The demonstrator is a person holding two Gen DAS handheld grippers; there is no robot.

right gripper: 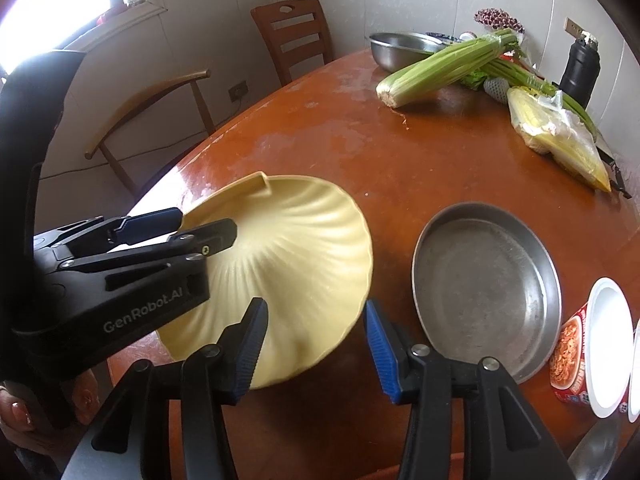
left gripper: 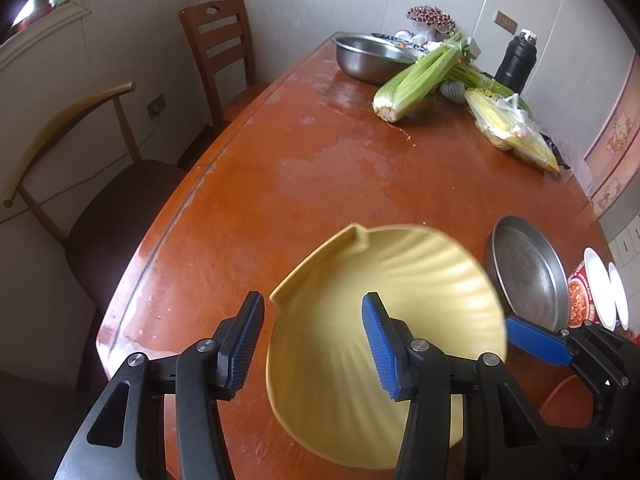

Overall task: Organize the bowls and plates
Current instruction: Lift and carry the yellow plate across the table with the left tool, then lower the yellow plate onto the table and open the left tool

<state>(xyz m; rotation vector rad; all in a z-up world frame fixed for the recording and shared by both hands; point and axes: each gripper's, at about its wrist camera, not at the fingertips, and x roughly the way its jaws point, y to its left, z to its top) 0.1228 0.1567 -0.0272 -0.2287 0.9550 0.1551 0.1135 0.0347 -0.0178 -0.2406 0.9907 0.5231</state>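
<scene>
Table (left gripper: 360,168): orange-brown wood top, worn pale patches in the middle.
Yellow plate (left gripper: 384,300): shell-shaped, ribbed, tilted, near the table's near edge, left of the metal pan.
Left gripper (left gripper: 312,344): jaws apart, straddling the plate's left rim; one finger outside, one over the inside. Pads don't look pressed on it, though contact under the plate is hidden. Side casing reads "GenRobot.AI" in right wrist view (right gripper: 144,316).
Right gripper (right gripper: 316,348): jaws apart around the plate's near-right rim; left pad at or on the plate's surface, right pad clear of it with a gap. Not a clamp.
Metal pan (right gripper: 486,292): round, shallow, empty-looking, just right of the plate, near the table's right edge.
Noodle cup (right gripper: 572,356): red, printed w/ food photo, on its side by the pan at the right edge; text too small to read.
Steel bowl (left gripper: 366,58): far end of table.
Celery (left gripper: 416,76): lies beside the bowl, root end toward table centre.
Corn in plastic bag (left gripper: 510,128): far-right side.
Black flask (left gripper: 516,62): upright, far-right corner.
Chairs: brown slatted one (left gripper: 218,52) and curved-back one (left gripper: 80,184) along the left edge.
Wall sticker (left gripper: 618,128): pink cartoon cat, right wall.
</scene>
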